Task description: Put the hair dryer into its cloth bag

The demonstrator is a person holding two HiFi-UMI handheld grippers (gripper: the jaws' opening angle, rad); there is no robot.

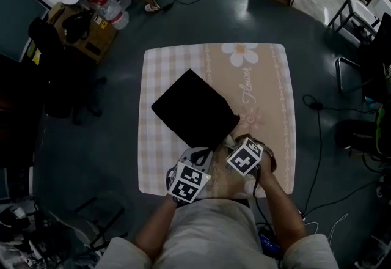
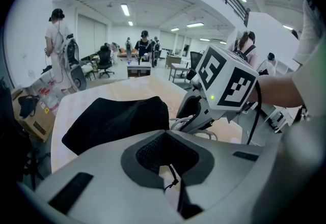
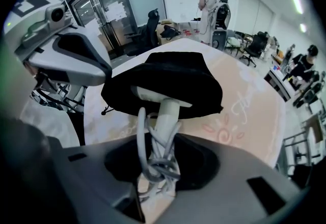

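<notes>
1. Black cloth bag [image 1: 194, 109] lies near the middle of the surface [image 1: 269, 103]. The surface is covered by a beige checked cloth with a flower print, and the bag's mouth faces the person at the near edge.
2. The left hand-held gripper [image 1: 203, 153] is at the near-left part of the bag's mouth. In the left gripper view its jaws are closed together on a fold of the bag's black fabric [image 2: 164, 152]. A thin knotted drawstring [image 2: 173, 181] hangs just below the pinch.
3. The right hand-held gripper [image 1: 233, 140] is just beside the left one and points steeply down at the mouth of the bag.
4. In the right gripper view its jaws stand partly apart and are clamped on the white handle of the hair dryer [image 3: 167, 113]. The grey cord [image 3: 157, 164] is wound and knotted round that handle.
5. The head of the hair dryer is inside the bag. The handle and the bundled cord stick out of the opening toward the right hand-held gripper.
6. The rest of the bag lies flat on the surface, away from both hand-held grippers.
</notes>
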